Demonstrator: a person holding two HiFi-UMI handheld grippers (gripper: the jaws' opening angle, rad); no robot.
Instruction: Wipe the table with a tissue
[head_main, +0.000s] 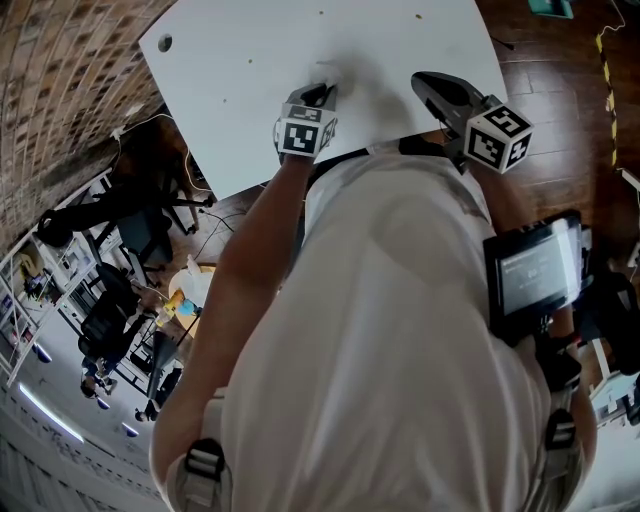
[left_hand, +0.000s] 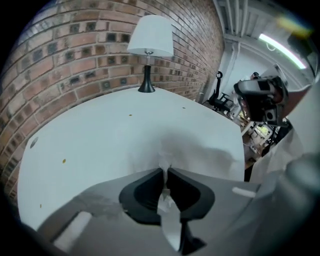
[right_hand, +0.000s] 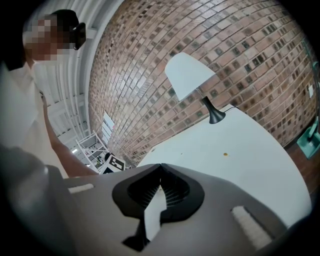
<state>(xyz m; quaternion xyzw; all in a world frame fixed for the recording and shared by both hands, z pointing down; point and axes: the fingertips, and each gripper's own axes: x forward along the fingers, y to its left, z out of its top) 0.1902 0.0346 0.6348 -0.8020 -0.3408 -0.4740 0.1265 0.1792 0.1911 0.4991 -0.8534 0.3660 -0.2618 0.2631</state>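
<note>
A white tissue (left_hand: 166, 206) is pinched between the jaws of my left gripper (left_hand: 165, 169), and its crumpled front end lies on the white table (left_hand: 100, 135). In the head view the left gripper (head_main: 322, 93) points steeply down onto the near part of the table (head_main: 250, 60). My right gripper (head_main: 432, 84) hovers to its right above the table's near edge. In the right gripper view its jaws (right_hand: 160, 166) meet at the tips with nothing between them. A few small brown specks (left_hand: 64, 161) dot the table top.
A lamp with a white shade (left_hand: 150, 35) stands at the table's far side against a brick wall (left_hand: 75, 60); it also shows in the right gripper view (right_hand: 192, 75). Office chairs (head_main: 130, 230) and wooden floor (head_main: 560, 90) surround the table. A round hole (head_main: 165, 43) marks one table corner.
</note>
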